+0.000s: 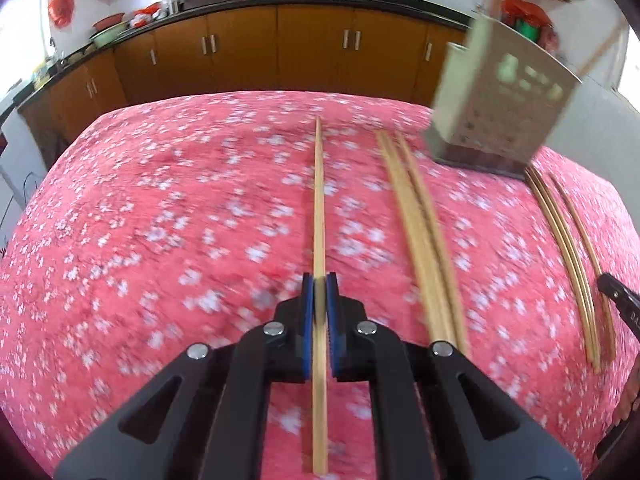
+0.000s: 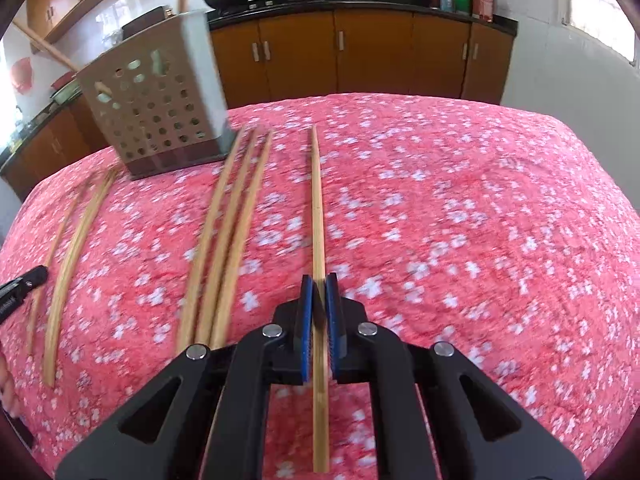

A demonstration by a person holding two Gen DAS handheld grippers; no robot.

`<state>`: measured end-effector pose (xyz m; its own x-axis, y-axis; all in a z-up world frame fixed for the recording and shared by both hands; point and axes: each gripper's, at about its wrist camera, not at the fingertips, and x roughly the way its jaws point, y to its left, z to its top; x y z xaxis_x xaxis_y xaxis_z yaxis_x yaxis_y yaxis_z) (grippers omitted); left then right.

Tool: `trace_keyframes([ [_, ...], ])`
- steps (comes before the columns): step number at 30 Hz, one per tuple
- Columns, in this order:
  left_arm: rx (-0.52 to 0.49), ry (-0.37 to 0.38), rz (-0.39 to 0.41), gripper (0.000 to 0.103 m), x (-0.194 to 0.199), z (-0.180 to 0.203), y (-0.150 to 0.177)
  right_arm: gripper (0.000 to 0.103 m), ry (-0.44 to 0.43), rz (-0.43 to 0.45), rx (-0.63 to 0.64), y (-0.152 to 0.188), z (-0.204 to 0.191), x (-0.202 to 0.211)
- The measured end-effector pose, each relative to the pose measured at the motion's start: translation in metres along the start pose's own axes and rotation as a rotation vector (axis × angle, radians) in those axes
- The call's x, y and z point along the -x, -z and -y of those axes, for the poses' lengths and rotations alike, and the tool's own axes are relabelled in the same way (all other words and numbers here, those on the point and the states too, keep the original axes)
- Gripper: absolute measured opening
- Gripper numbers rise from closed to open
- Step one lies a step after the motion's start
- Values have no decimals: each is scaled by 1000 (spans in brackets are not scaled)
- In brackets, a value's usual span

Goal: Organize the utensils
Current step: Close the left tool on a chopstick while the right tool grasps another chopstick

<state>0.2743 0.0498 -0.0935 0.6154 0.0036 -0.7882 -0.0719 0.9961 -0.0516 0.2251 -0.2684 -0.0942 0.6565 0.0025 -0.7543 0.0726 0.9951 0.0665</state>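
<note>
pale bamboo chopsticks (image 1: 319,200) (image 2: 318,216), slim and tapered, sit clenched in each hand-held gripper (image 1: 319,286) (image 2: 319,286).

Wood, cloth and black plastic across both wrist views.
Pale matt wooden chopsticks (image 1: 416,232) lie on a soft pink floral cloth (image 1: 160,220); the perforated holder (image 2: 156,108), upper left, looks matt grey-beige; glossy brown cabinets (image 2: 360,52) behind.
</note>
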Motion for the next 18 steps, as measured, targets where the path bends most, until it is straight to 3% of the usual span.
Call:
trace_keyframes([
  [18,37,21,24,11,2,-17,4,8,-3,2,-9,0,2,0],
])
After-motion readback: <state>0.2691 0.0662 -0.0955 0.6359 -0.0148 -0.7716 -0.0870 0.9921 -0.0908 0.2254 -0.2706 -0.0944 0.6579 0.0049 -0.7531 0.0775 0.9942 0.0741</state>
